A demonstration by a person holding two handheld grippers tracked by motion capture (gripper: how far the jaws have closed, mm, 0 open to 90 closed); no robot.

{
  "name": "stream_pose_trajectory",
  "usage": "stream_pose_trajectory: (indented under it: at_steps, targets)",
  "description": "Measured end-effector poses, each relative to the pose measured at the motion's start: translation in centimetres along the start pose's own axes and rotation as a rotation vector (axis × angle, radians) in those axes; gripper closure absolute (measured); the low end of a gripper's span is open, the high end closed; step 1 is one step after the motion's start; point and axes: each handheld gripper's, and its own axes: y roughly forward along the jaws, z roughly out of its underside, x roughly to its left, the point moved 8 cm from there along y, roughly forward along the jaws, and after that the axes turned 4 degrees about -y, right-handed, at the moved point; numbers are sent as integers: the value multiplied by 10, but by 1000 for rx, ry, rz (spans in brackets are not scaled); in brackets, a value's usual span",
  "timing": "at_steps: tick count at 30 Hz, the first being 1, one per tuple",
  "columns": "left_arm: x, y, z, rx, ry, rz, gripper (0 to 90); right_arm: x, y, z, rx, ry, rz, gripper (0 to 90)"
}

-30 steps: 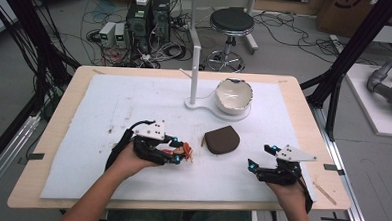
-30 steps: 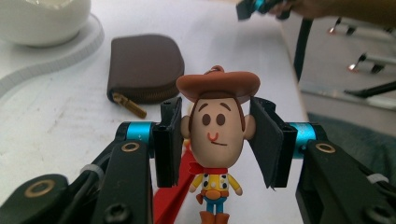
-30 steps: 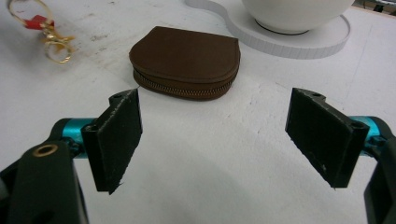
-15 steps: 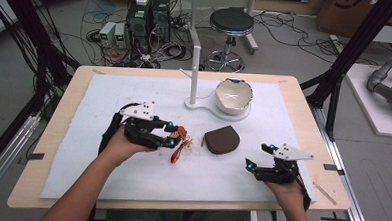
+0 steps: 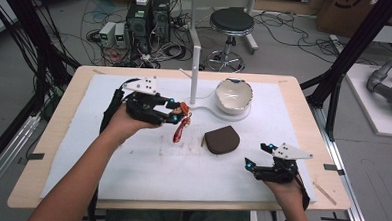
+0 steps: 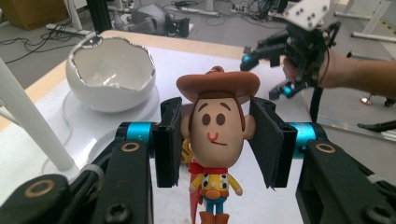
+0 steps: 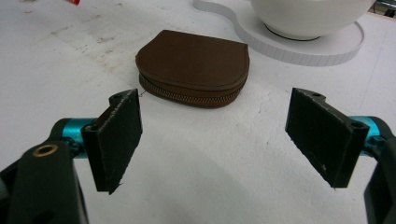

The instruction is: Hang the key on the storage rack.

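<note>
Left gripper [image 6: 215, 135] pinches the cowboy doll [image 6: 215, 140] by its head, pads pressed on both ears, lifted off the tabletop [image 5: 105, 186] near the far edge, just left of the bowl [image 5: 233, 96]. Right gripper [image 7: 215, 135] rests near the front right corner, jaws spread wide and empty, facing the pouch [image 7: 194, 67].

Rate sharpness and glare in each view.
High view: soft, slightly blurred, even light, no glare on the table. Left gripper view: cowboy figure crisp, background gripper softer, bowl rim glints. Right gripper view: brown pouch sharp, bowl overexposed.
</note>
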Motion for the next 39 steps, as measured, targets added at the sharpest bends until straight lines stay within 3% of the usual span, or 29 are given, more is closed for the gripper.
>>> stream_pose_trajectory:
  at_steps: [10,24,39]
  targets:
    - [15,7,-32,-22,8,-16,559,-2,1,0,-4,4,-3,188]
    - [38,12,-56,-38,2,-46,559,-3,1,0,-9,12,-3,188]
    - [73,8,-81,-27,-2,-105,558,1,2,-2,-10,6,-7,188]
